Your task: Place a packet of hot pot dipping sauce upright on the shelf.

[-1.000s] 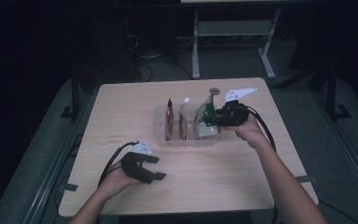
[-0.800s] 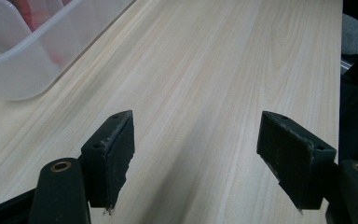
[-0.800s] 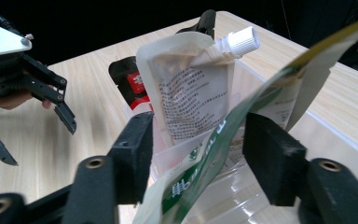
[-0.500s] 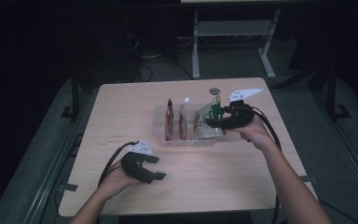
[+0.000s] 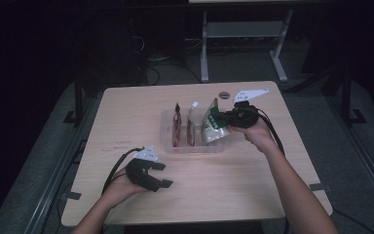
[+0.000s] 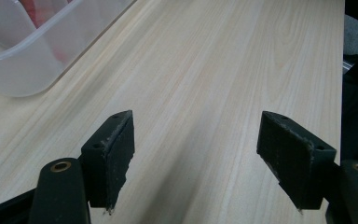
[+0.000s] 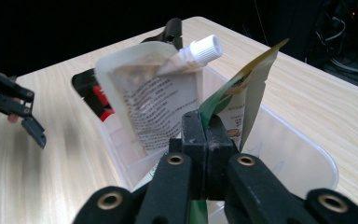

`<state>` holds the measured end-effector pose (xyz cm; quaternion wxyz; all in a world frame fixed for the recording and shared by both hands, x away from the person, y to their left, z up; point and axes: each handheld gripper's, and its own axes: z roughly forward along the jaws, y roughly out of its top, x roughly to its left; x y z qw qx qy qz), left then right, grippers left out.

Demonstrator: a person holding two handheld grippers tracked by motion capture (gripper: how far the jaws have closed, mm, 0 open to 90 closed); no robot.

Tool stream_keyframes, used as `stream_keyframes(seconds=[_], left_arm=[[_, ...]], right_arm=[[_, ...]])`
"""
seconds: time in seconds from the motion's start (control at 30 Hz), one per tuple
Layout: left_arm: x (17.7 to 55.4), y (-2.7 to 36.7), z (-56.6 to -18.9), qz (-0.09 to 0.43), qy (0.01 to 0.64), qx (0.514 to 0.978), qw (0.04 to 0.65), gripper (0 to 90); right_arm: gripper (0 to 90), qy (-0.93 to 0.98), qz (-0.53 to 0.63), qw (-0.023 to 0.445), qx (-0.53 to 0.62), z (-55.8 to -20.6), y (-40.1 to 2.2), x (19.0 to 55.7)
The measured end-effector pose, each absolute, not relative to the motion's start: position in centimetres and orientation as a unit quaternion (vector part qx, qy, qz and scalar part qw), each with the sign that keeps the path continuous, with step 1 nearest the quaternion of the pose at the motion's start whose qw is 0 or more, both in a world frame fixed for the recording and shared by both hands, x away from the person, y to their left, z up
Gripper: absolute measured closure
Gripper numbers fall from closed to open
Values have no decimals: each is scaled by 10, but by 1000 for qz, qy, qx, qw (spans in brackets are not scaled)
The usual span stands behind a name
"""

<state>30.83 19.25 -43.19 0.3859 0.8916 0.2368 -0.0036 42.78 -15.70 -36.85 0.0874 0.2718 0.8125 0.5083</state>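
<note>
A clear plastic bin (image 5: 195, 147) stands mid-table with pouches on end in it. My right gripper (image 5: 222, 117) reaches in from the right and is shut on the top edge of a green pouch (image 5: 211, 127); its jaws have just been closing on that edge. In the right gripper view the pads (image 7: 207, 135) pinch the green pouch (image 7: 244, 100) flat, beside a white pouch with a screw spout (image 7: 161, 95). A red pouch (image 5: 177, 126) stands further left in the bin. My left gripper (image 5: 161, 175) rests near the front left of the table, open, with only bare wood between its pads (image 6: 114, 149).
A small dark disc (image 5: 224, 94) lies on the table behind the bin. The bin's rounded corner (image 6: 23, 70) shows up-left in the left gripper view. The wooden tabletop (image 5: 233, 190) runs wide in front of the bin. Dark floor and a white frame (image 5: 246, 34) lie beyond.
The right gripper's jaws have closed on the green pouch's top edge, and the pouch now stands more upright in the bin. The left hand and gripper have not moved.
</note>
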Motion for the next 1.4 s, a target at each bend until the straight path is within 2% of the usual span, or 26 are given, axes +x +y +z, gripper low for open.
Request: stream_keyframes(seconds=[0.13,0.23,0.37,0.6,1.07,1.4], left_arm=[[308,193,-432,-5,236,892,384,271],[308,193,-431,-2,235,892,385,271],[308,192,-430,0,232,893,385,271],[308,193,-429,4,229,894,385,270],[303,197,-423,39,221,894,389,211],[288,215,-427,55,236,895,375,174]], right_arm=[[624,812,513,84,266,-364,-158,425],[480,811,514,79,266,-361,-162,418],[380,818,504,82,264,-357,-171,405],[326,825,494,81,262,-360,-185,384],[272,836,479,103,249,-378,-199,346],[260,840,465,107,258,-396,-212,321]])
